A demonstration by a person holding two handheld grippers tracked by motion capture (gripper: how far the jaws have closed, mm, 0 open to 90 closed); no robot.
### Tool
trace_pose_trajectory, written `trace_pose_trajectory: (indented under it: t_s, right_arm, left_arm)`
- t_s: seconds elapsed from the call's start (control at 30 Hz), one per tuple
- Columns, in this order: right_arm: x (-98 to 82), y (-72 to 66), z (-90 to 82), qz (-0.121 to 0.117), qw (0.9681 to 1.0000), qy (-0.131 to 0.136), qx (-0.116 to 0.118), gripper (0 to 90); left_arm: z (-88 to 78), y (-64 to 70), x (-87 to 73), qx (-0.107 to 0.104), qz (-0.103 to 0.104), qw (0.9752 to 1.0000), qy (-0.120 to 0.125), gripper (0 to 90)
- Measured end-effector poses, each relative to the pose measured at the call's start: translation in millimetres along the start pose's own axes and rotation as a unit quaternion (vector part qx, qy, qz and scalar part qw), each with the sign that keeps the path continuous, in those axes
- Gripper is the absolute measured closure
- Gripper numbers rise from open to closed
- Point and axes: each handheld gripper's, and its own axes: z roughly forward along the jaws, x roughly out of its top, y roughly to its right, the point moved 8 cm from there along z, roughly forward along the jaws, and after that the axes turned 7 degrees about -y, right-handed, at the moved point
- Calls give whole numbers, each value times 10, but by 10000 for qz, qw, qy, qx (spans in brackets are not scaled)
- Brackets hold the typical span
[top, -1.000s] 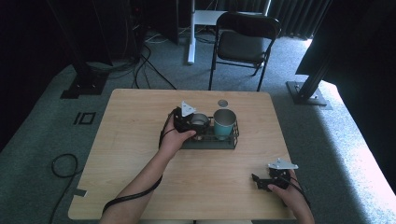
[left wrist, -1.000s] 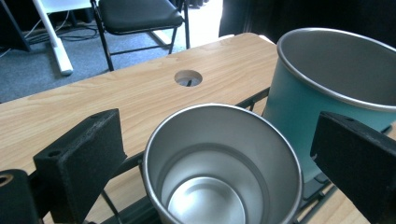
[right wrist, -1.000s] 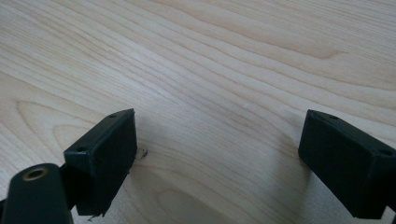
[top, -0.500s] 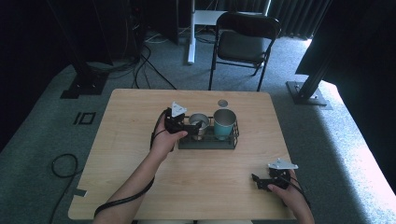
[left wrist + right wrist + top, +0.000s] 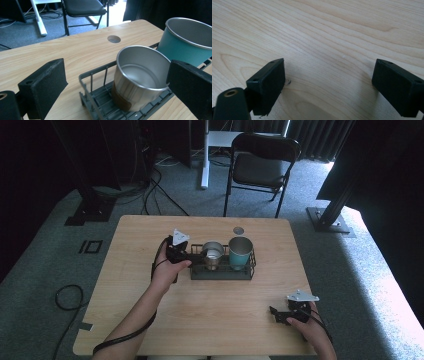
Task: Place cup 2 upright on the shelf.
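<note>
- The left gripper (image 5: 192,252) has drawn back leftward from the steel cup (image 5: 213,255) over the last second; its jaws now stand wide apart, grasping nothing, at the left end of the wire rack (image 5: 222,273).
- Judged from that, the steel cup (image 5: 140,75) has been set down: it stands upright in the rack's left part, just beside the teal cup (image 5: 240,252).
- The right gripper (image 5: 278,316) has stayed low near the desk's (image 5: 150,230) front right corner, jaws spread and empty.
- Count: two cups, one rack, two grippers, one round hole (image 5: 238,230) in the desk.
</note>
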Motion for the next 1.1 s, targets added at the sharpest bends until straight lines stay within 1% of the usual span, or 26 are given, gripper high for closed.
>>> trace_pose_trajectory:
  t_s: [0.17,0.2,0.37,0.43,0.5,0.7,1.03,1.1]
  right_arm:
    - [0,0,0,-1,10000,0,0,110]
    - [0,0,0,-1,10000,0,0,110]
    - [0,0,0,-1,10000,1,0,110]
    - [0,0,0,-2,10000,-1,0,110]
    - [0,0,0,-1,10000,0,0,110]
    - [0,0,0,-2,10000,-1,0,110]
    - [0,0,0,-1,10000,-1,0,110]
    - [0,0,0,-1,10000,-1,0,110]
  left_arm:
    - [-82,-62,-37,41,6,10000,-14,35]
    - [-100,-70,-42,17,-28,10000,1,35]
    - [-185,-145,-82,83,-33,10000,15,35]
    - [-202,-168,-107,93,-85,9999,7,35]
    - [-214,-182,-135,119,-52,9999,-20,35]
    - [-254,-228,-224,132,-112,9998,-38,35]
    - [-353,-334,-371,199,-155,9997,-42,35]
    - [-374,-341,-394,163,-154,9997,-17,35]
